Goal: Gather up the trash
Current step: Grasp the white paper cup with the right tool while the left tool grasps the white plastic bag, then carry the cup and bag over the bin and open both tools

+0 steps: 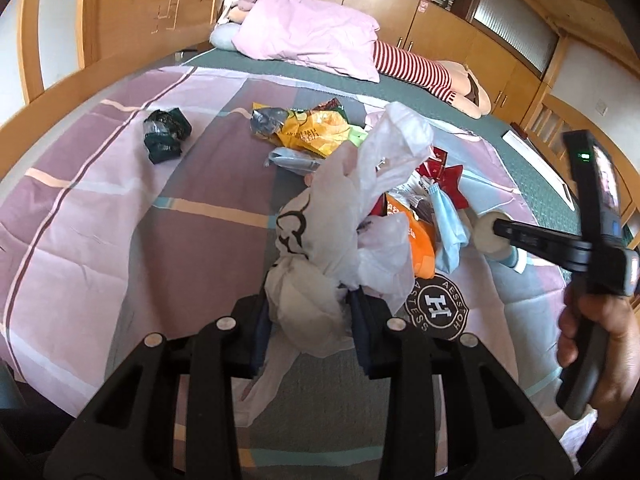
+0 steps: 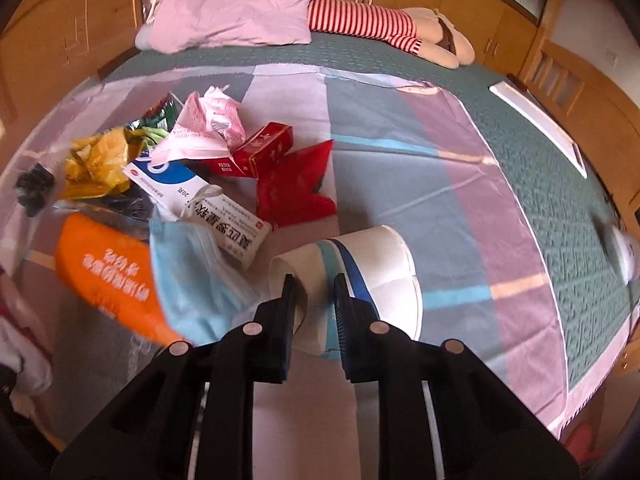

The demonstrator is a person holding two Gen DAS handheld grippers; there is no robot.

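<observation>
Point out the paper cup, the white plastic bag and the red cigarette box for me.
paper cup [image 2: 384,264], right wrist view, on its white side wall.
white plastic bag [image 1: 340,216], left wrist view, on its bunched middle.
red cigarette box [image 2: 262,148], right wrist view, on its top face.

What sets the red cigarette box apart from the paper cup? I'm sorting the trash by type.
The red cigarette box is rectangular and red with gold print; the paper cup is round, white with blue stripes. The box lies flat among the wrappers, untouched; the cup lies on its side, its rim pinched by the right gripper. Both lie on the striped bedsheet.
</observation>
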